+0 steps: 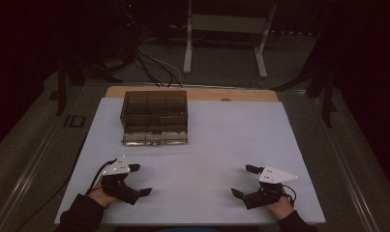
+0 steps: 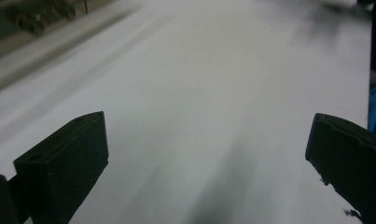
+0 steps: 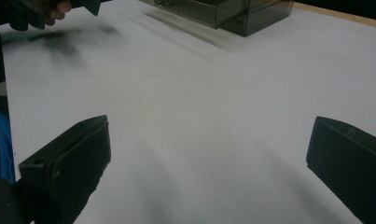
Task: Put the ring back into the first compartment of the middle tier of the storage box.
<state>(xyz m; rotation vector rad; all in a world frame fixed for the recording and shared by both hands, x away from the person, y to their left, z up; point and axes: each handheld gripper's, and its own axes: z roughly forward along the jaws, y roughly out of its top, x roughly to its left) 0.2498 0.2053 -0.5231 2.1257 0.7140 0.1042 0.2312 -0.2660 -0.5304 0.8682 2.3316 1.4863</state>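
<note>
A dark see-through plastic box (image 1: 155, 117) with compartments stands at the back left of the white table top (image 1: 202, 145); its near corner (image 3: 232, 11) shows at the top of the right gripper view. My left gripper (image 1: 139, 180) rests near the front left edge, jaws wide apart, nothing between them (image 2: 206, 154). My right gripper (image 1: 245, 181) sits near the front right edge, also open and empty (image 3: 209, 154). Both point toward the middle of the table.
A wooden strip (image 1: 192, 93) edges the table's far side. Behind it stand a white table frame (image 1: 226, 29) and loose cables (image 1: 154, 63) on the floor. A hand (image 3: 50, 9) holding the other gripper shows at the top left of the right gripper view.
</note>
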